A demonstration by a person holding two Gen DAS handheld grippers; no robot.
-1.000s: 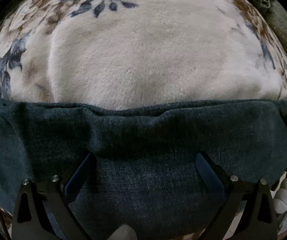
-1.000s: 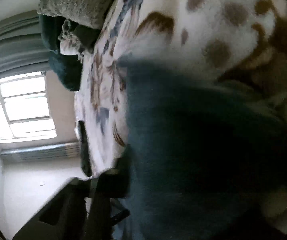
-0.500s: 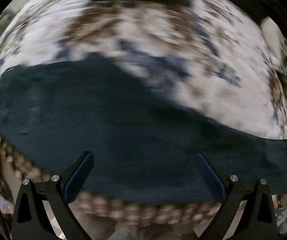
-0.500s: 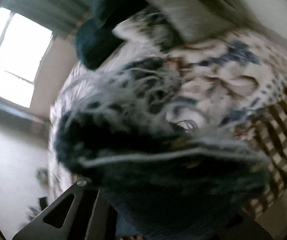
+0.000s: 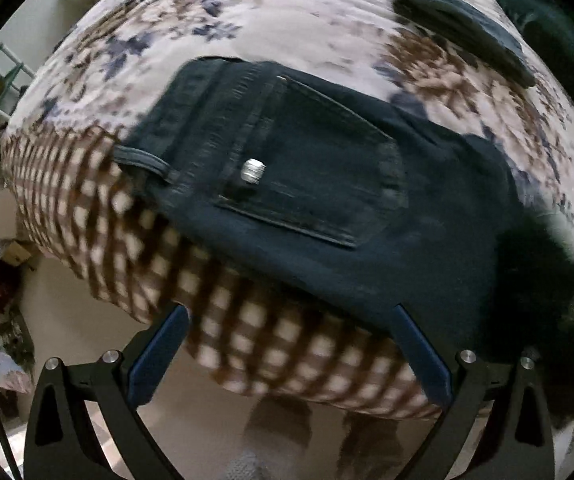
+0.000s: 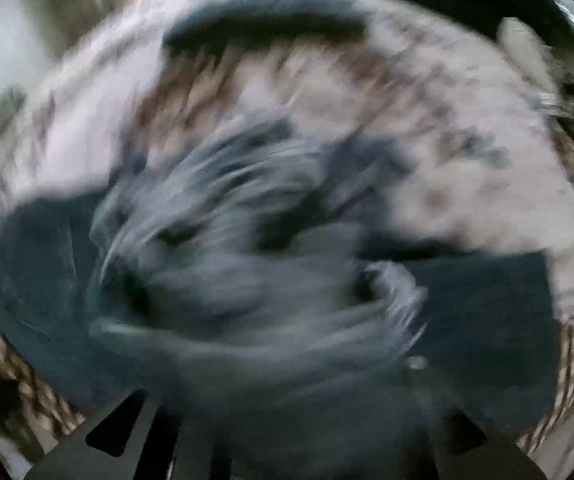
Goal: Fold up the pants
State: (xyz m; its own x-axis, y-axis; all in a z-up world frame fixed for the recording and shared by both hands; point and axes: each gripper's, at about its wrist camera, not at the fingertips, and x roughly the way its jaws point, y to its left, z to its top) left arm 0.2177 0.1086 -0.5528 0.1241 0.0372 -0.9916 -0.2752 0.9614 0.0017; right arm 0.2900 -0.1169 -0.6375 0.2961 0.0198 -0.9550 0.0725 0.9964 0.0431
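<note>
Step in hand, by my read: carrying the free end of the dark blue denim pants (image 5: 311, 184) over the rest to make a fold. To do it well: land the frayed hem edge square on the layer below, let go only once cloth is flat, then smooth outward w/ the other hand.

Pants lie on the cream fleece blanket w/ blue-brown floral print and brown check border (image 5: 287, 12), near the bed edge, back pocket and a metal rivet facing up.

Left gripper (image 5: 287, 356) points straight down, above bed edge, jaws wide apart, nothing btwn them.

Right gripper (image 6: 287, 420) tilts steeply down. Its view is heavily blurred; jaws have just been opening, frayed grey-blue cloth sits right in front, but can't tell if pads grip it.

A second folded dark garment (image 5: 459, 24) lies well apart, farther up the blanket.
</note>
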